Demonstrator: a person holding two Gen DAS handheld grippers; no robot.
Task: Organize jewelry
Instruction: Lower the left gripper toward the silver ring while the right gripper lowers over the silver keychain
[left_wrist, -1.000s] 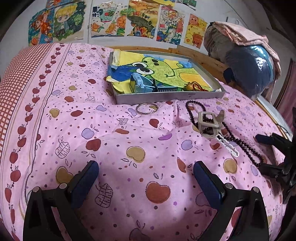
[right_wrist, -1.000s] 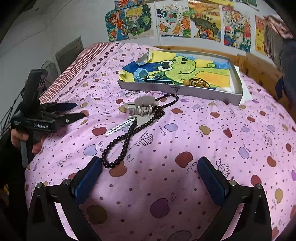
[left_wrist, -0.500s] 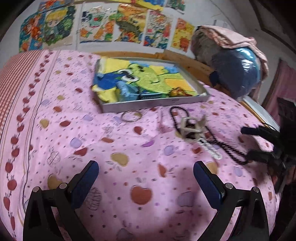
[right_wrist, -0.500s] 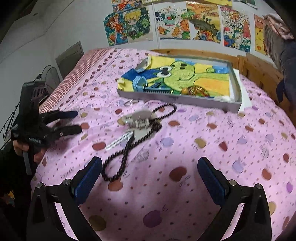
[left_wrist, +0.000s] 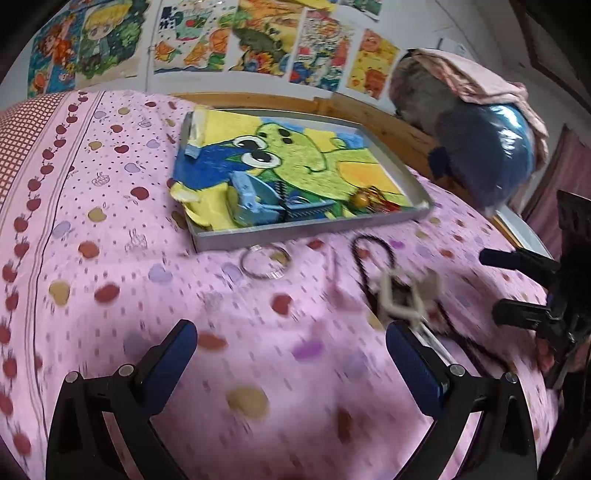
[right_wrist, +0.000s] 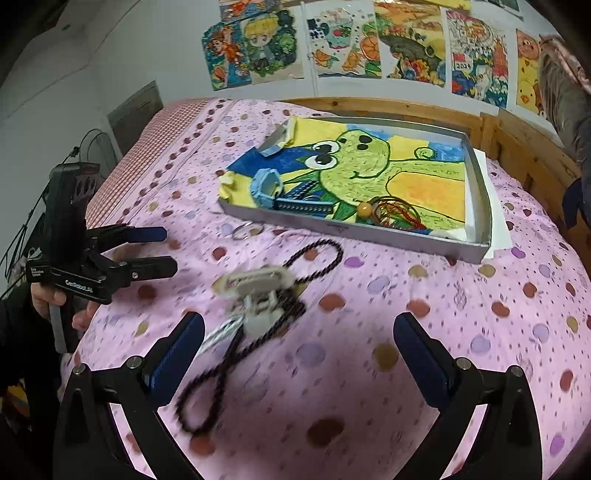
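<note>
Dark bead necklace (right_wrist: 317, 258): limp, light, slippery; lies on bedspread (right_wrist: 461, 295) under a hair claw clip (right_wrist: 255, 291), apparently. Best pinched at free loop. Both hand-held grippers, left (left_wrist: 291, 354) and right (right_wrist: 299, 347), are spread, empty.

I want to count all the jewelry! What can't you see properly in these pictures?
- Hair clip: motion blur in both views hides its teeth.
- Dark bead necklace: blurred; passes under the clip, beads uncountable.
- White item in the left wrist view: partly behind the left tongs.
- Red bangles in the tray: tangled, too small to count.
</note>
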